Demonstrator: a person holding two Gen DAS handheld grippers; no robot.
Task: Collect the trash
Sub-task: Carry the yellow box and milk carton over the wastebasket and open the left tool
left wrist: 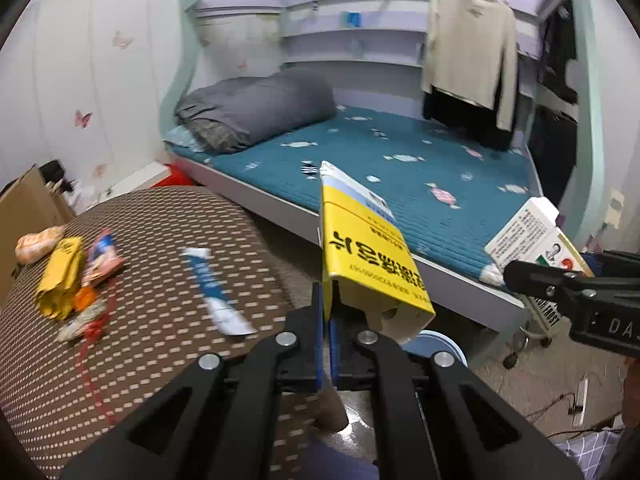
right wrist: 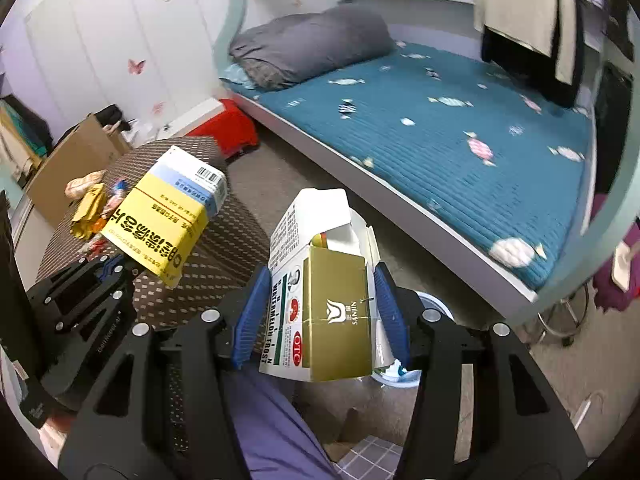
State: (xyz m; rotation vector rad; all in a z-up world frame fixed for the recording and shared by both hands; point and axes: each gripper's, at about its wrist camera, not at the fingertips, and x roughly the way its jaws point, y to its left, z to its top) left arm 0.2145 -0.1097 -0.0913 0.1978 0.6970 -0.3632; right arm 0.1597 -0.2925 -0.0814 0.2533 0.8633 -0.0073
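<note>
Carrying two boxes: yellow box [left wrist: 368, 256] is pinched in left hand-held gripper [left wrist: 326, 320], white box [right wrist: 324, 304] clamped in right hand-held gripper [right wrist: 320, 320]; both are best released squarely above the bin [right wrist: 434, 308].

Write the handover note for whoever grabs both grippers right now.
Left gripper: shut on a wall of the open yellow box, held in the air.
Right gripper: shut on the gold and white box, flap open.
Pale blue bin: on the floor under the right gripper.
Done: two boxes picked up.
Left: bin both, then clear the patterned table: blue and white tube, yellow wrapper, small wrappers.
</note>
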